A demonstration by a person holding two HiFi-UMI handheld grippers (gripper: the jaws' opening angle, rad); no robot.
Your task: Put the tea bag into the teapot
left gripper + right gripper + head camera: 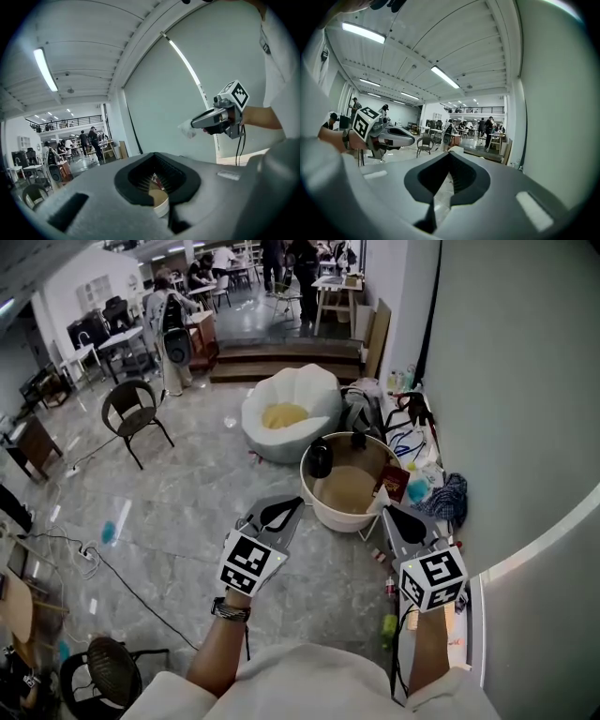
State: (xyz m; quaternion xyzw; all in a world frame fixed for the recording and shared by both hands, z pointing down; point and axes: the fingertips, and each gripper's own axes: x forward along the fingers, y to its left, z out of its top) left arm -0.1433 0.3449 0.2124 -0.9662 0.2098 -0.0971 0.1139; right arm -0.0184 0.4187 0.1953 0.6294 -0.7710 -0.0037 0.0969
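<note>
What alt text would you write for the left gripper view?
The right hand-held gripper, held level before a pale wall, pinches a white tea bag. The left hand-held gripper, jaws shut, fills the foreground.

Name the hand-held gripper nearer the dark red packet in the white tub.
Right. The right hand-held gripper, pinching a white tea bag, is close beside the dark red packet; the left hand-held gripper sits across the white tub.

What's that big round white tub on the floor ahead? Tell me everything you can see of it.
The tub is round, open-topped, off-white, plastic-looking, upright on the grey floor near the wall, before a white beanbag. Its inside looks tan. A dark rounded object sits inside at left; a dark red packet leans at its right rim.
</note>
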